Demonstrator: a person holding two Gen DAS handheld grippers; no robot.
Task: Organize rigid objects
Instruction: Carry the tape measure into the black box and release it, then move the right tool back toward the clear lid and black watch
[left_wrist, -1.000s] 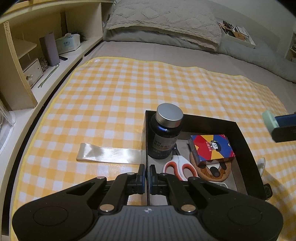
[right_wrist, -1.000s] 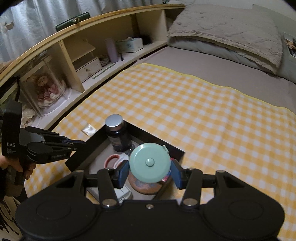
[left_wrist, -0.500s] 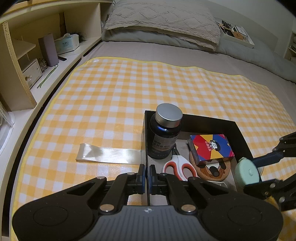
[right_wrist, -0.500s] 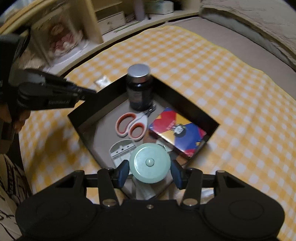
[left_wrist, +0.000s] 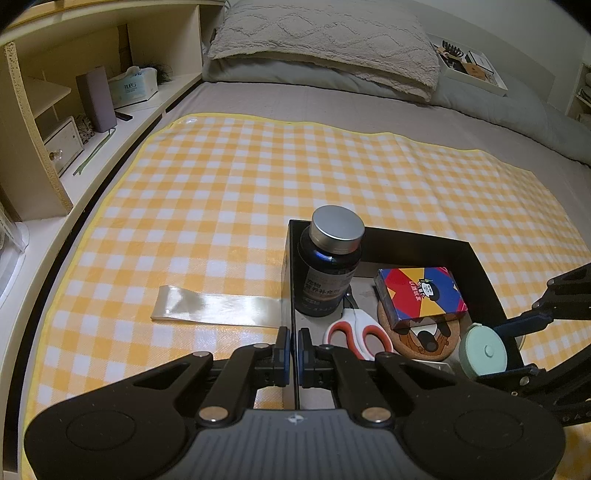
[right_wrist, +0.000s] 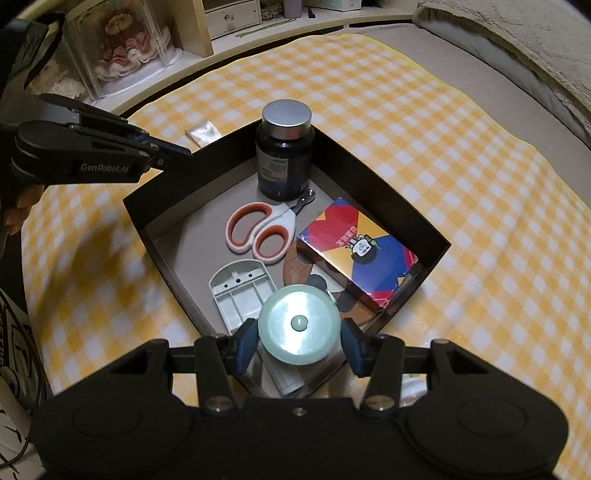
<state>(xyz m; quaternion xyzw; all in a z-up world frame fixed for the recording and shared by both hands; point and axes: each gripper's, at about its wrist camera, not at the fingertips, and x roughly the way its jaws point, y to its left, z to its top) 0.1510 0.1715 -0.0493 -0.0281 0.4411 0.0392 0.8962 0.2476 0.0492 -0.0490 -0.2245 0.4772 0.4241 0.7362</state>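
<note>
A black box (left_wrist: 384, 242) (right_wrist: 373, 173) sits on the yellow checked cloth. It holds a dark bottle (left_wrist: 330, 264) (right_wrist: 285, 151), orange-handled scissors (left_wrist: 360, 334) (right_wrist: 258, 230), a colourful card box (left_wrist: 419, 295) (right_wrist: 360, 251), a brown coaster (left_wrist: 424, 338) and a grey plastic part (right_wrist: 242, 291). My left gripper (left_wrist: 291, 352) (right_wrist: 184, 150) is shut on the box's left wall. My right gripper (right_wrist: 300, 341) is shut on a round mint-green tape measure (right_wrist: 300, 325) (left_wrist: 484, 349) and holds it low over the box's near corner.
A strip of clear tape (left_wrist: 218, 308) lies on the cloth left of the box. A wooden shelf unit (left_wrist: 66, 110) with a tissue box and a small drawer runs along the left. Pillows (left_wrist: 325, 40) lie at the head of the bed.
My right gripper has carried the tape measure down from above the box to its near corner. The left gripper has stayed shut on the box wall.
</note>
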